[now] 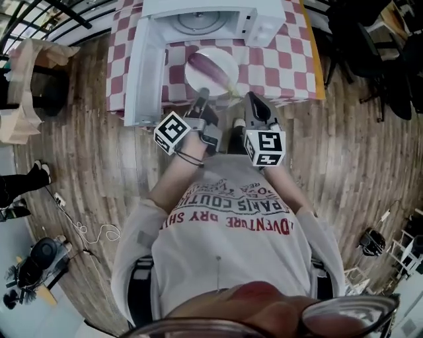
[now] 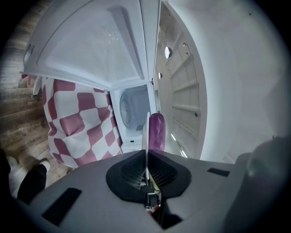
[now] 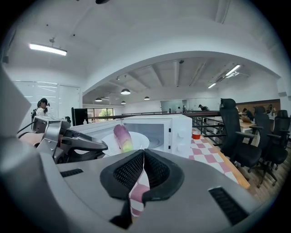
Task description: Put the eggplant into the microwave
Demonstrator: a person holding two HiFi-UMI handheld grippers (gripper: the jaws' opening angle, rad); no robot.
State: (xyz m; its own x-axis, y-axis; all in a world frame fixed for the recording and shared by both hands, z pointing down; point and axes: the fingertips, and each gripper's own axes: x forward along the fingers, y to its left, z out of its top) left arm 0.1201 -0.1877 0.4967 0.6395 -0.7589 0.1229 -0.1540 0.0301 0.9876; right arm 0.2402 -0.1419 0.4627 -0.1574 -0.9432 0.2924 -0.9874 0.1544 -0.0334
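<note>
A purple eggplant (image 1: pixel 205 68) lies on a white plate (image 1: pixel 221 58) just in front of the white microwave (image 1: pixel 211 18), whose door (image 1: pixel 141 72) stands open to the left. My left gripper (image 1: pixel 202 94) is shut on the plate's near rim. In the left gripper view the plate (image 2: pixel 145 134) shows edge-on between the jaws of the left gripper (image 2: pixel 147 154), with the eggplant (image 2: pixel 157 131) beside it and the microwave's cavity (image 2: pixel 132 107) beyond. My right gripper (image 1: pixel 250 98) is beside the plate, shut on nothing. The right gripper (image 3: pixel 143 153) looks past the eggplant (image 3: pixel 122 136) at the microwave (image 3: pixel 159 129).
The microwave stands on a table with a red-and-white checked cloth (image 1: pixel 291 59). A small red cup (image 3: pixel 196 135) sits to the microwave's right. Black office chairs (image 3: pixel 241 136) stand to the right of the table. A person's feet (image 1: pixel 23 188) and cables are on the wooden floor at the left.
</note>
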